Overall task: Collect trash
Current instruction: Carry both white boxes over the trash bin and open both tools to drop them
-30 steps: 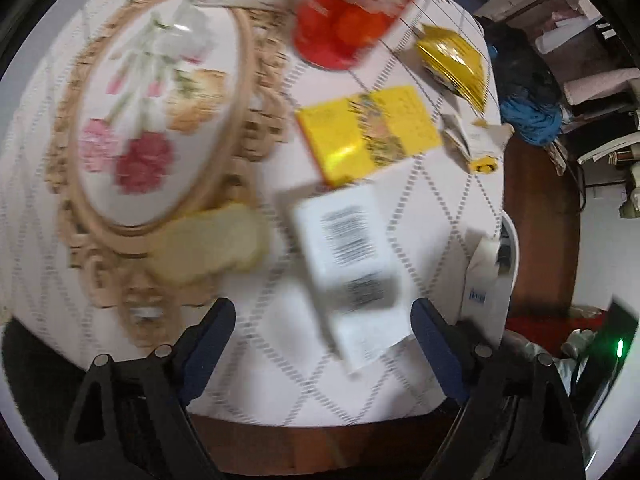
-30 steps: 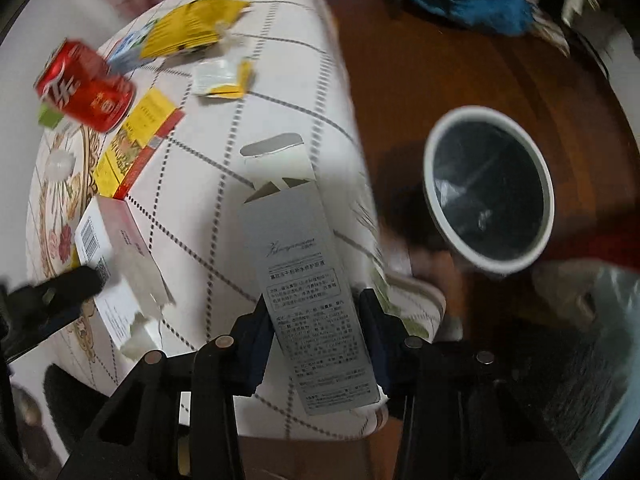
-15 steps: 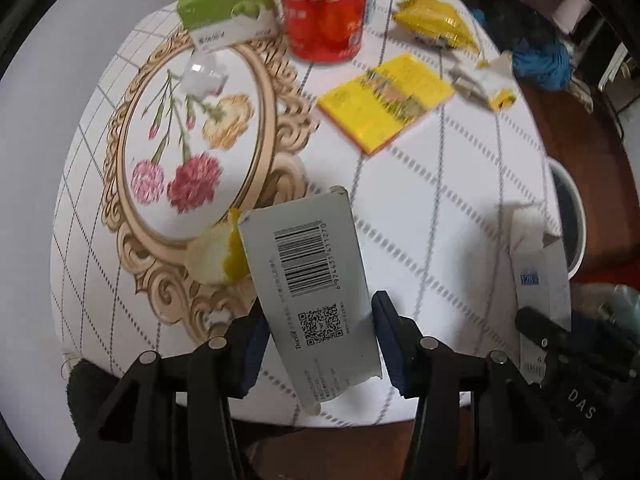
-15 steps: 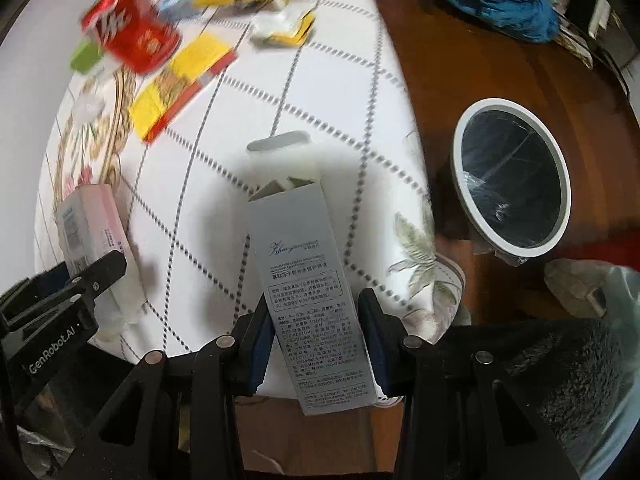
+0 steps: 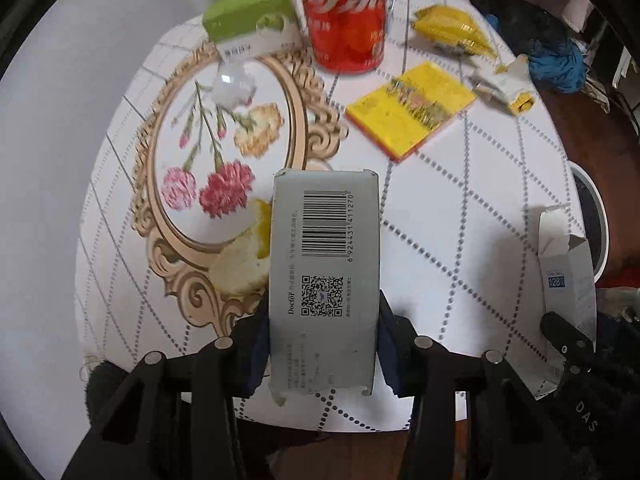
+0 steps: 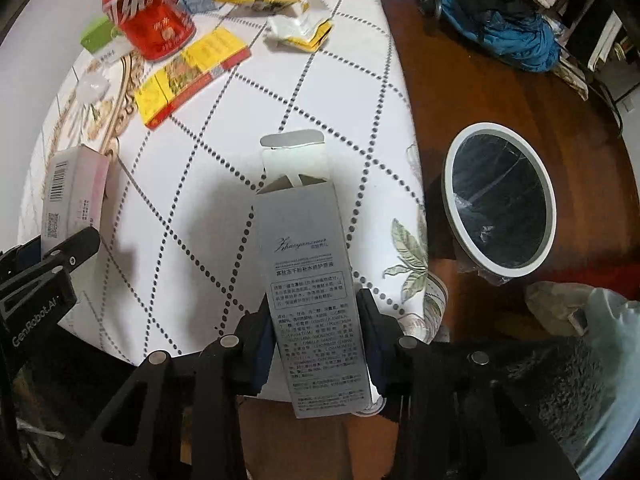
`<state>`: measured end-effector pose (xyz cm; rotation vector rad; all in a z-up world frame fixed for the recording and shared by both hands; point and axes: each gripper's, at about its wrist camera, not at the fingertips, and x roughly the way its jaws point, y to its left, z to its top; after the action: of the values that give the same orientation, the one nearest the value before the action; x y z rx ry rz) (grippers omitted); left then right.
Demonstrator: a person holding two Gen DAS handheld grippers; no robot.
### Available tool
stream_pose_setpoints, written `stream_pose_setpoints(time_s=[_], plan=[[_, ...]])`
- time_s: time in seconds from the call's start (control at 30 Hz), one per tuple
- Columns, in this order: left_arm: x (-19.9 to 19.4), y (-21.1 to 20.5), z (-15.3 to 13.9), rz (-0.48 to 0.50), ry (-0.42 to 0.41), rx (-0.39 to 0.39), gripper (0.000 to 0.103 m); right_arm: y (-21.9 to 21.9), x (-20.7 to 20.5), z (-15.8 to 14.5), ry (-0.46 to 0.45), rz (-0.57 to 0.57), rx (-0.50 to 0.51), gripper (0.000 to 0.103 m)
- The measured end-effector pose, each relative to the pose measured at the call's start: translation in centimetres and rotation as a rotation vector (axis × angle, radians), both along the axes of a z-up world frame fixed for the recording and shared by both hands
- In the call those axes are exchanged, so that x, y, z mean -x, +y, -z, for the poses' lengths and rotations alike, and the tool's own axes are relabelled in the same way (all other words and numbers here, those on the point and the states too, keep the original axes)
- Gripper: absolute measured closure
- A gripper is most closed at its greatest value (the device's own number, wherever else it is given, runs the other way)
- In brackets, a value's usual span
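My left gripper (image 5: 323, 344) is shut on a white barcode box (image 5: 324, 272), lifted over the near edge of the round table (image 5: 460, 240). My right gripper (image 6: 316, 332) is shut on a grey carton (image 6: 308, 280) with its top flap open, held above the table's right edge. The white-rimmed trash bin (image 6: 500, 200) with a black liner stands on the wooden floor to the right of the carton. In the left wrist view the grey carton (image 5: 566, 280) and bin rim (image 5: 592, 208) show at far right. The barcode box (image 6: 74, 196) shows at left in the right wrist view.
On the table lie a red soda can (image 5: 344, 20), a green box (image 5: 252, 20), a yellow flat box (image 5: 412, 108), a yellow wrapper (image 5: 452, 34), a crumpled packet (image 5: 504, 84) and a fruit peel (image 5: 244, 256). Blue cloth (image 6: 508, 28) lies on the floor beyond the bin.
My left gripper closed on the barcode box and lifted it off the table, pulling back. My right gripper, still holding the grey carton, shifted slightly; the bin now sits further right.
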<state>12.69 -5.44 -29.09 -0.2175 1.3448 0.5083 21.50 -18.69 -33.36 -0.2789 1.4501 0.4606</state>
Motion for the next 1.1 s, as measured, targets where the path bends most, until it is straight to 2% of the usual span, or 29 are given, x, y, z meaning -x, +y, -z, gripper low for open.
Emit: stream_pose_setpoints(time_s=[0.1, 0.2, 0.27, 0.37, 0.5, 0.67, 0.83, 0.97, 1.1], plan=[[-1.1, -2.3, -1.9, 0.030, -0.032, -0.027, 0.061, -1.6, -0.9, -1.6, -0.017, 0.025, -0.041, 0.063], [-2.0, -4.9, -3.8, 0.077, -0.062, -0.018, 0.061, -4.4, -2.4, -3.0, -0.031, 0.072, -0.069, 0.063], [-4.0, -6.0, -4.4, 0.114, -0.077, 0.000, 0.061, -7.1, -3.8, -3.4, -0.034, 0.110, -0.075, 0.063], [-7.7, -8.0, -4.3, 0.177, -0.087, 0.034, 0.061, -11.5, -6.0, -3.6, -0.039, 0.161, -0.052, 0.063], [-12.7, -13.6, -3.4, 0.295, -0.066, 0.093, 0.061, -17.2, -9.9, -2.4, -0.027, 0.215, 0.012, 0.063], [-20.0, -20.0, 1.0, 0.451, 0.048, 0.169, 0.061, -23.5, -15.6, 2.6, 0.102, 0.256, 0.055, 0.063], [-26.4, -24.2, 7.5, 0.544, 0.221, 0.232, 0.061, -27.0, -19.9, 8.6, 0.248, 0.263, 0.097, 0.063], [-29.9, -25.5, 12.2, 0.565, 0.340, 0.262, 0.061, -28.1, -22.4, 13.8, 0.377, 0.247, 0.122, 0.063], [-31.4, -26.1, 15.2, 0.563, 0.407, 0.288, 0.061, -28.4, -24.2, 17.0, 0.449, 0.219, 0.141, 0.063]])
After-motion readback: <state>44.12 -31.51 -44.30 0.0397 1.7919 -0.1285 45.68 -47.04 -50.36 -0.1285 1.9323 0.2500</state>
